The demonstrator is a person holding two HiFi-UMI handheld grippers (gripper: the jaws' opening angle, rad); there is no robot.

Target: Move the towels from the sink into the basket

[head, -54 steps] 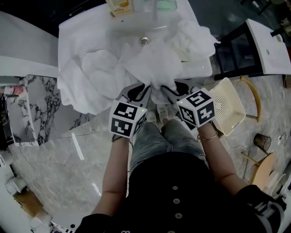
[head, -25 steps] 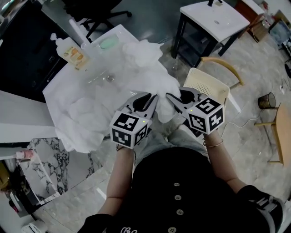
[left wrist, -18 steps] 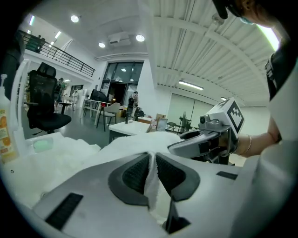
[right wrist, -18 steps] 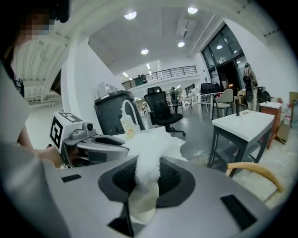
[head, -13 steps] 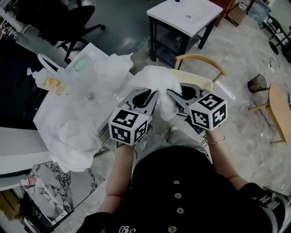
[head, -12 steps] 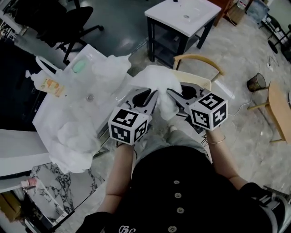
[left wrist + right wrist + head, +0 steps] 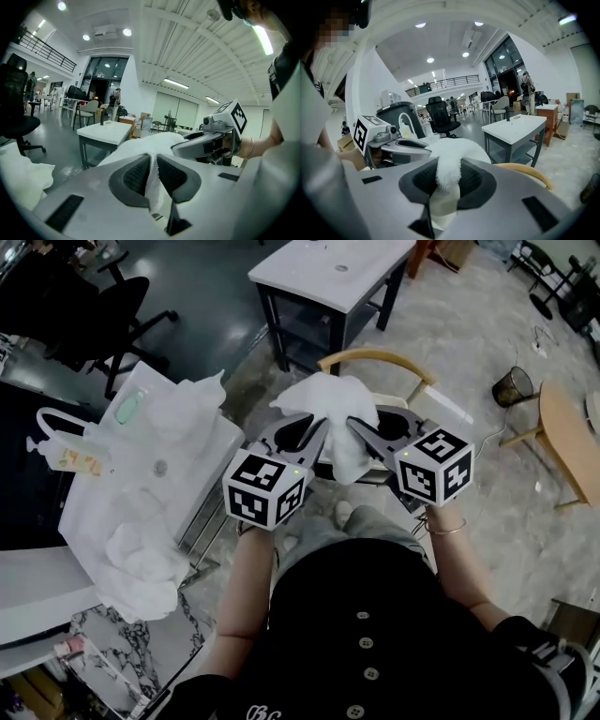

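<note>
Wht towel (image 7: 328,413) bunched, aloft abv basket (image 7: 371,356); other towels (image 7: 141,559) heaped in sink (image 7: 202,460).

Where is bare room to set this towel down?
Crowded: the sink, heaped with towels. Bare: the white table beyond the basket, and floor between basket and bin. The held towel hides the basket's inside.

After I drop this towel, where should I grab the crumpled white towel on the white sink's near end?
Probably pinch a raised fold atop the crumpled white towel, coming from above: it lies heaped on the white sink, at its end, spilling over the edge.
</note>
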